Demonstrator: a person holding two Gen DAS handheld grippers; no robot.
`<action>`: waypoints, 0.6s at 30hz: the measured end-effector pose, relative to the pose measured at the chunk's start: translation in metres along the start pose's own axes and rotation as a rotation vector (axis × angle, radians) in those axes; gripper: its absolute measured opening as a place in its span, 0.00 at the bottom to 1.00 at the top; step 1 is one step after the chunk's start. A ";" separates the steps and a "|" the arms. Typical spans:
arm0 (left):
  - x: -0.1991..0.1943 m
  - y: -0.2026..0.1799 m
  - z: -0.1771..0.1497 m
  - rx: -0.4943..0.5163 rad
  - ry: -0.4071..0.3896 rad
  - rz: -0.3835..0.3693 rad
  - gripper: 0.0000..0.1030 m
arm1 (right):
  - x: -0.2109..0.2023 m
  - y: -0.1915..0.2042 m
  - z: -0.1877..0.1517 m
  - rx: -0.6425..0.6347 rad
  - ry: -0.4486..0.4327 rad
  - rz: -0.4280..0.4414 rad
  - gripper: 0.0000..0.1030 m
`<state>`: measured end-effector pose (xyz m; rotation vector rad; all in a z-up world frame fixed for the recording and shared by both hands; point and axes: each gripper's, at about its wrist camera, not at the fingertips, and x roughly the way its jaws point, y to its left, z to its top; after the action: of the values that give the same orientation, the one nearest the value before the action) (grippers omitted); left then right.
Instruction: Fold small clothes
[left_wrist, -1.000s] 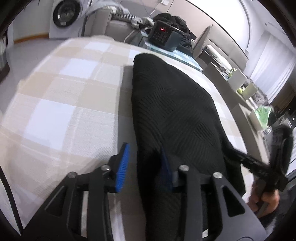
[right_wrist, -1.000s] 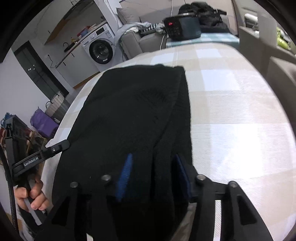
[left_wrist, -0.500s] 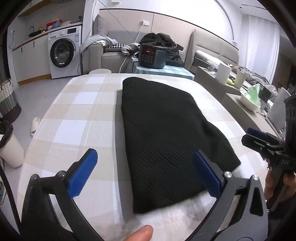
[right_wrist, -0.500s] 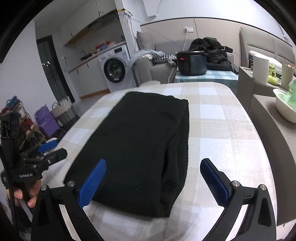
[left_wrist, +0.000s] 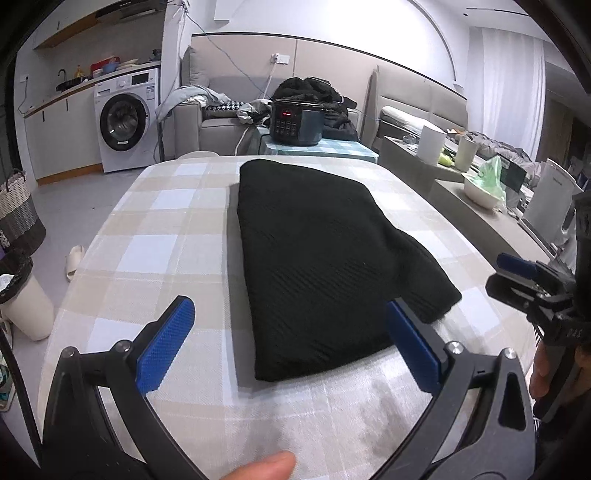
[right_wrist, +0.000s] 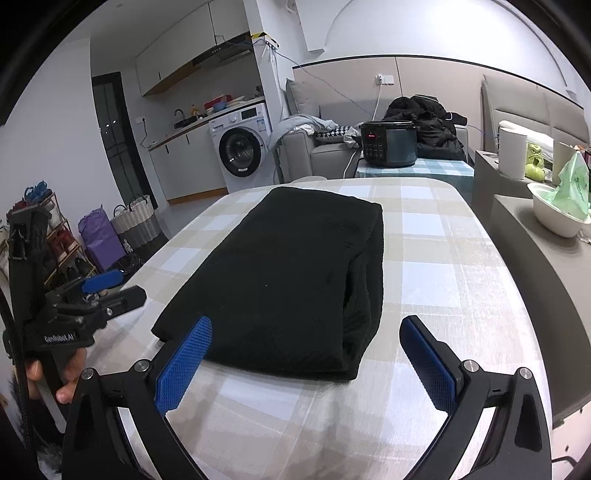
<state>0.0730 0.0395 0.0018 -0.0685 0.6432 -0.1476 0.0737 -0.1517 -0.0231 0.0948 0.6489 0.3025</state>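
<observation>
Black knit garment (left_wrist: 314, 258) folded flat along tabletop (left_wrist: 155, 229) centre; left gripper (left_wrist: 291, 343), right gripper (right_wrist: 306, 365) spread wide, empty; layers underneath hidden.

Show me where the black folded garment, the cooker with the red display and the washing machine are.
black folded garment (right_wrist: 295, 273): right wrist view, middle of its top layer.
cooker (left_wrist: 295, 122): left wrist view, front of its body.
washing machine (right_wrist: 242, 149): right wrist view, round door.
</observation>
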 end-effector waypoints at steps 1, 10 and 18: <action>-0.001 -0.002 -0.002 0.002 0.001 -0.001 0.99 | -0.001 -0.001 0.000 -0.001 -0.001 -0.002 1.00; -0.001 -0.005 -0.006 0.010 0.005 -0.010 0.99 | -0.007 0.000 -0.009 -0.005 -0.011 -0.004 1.00; 0.004 -0.003 -0.007 -0.007 0.017 -0.015 0.99 | -0.006 -0.001 -0.010 -0.013 -0.010 -0.011 1.00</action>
<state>0.0713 0.0359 -0.0059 -0.0786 0.6600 -0.1604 0.0633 -0.1542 -0.0277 0.0807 0.6371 0.2955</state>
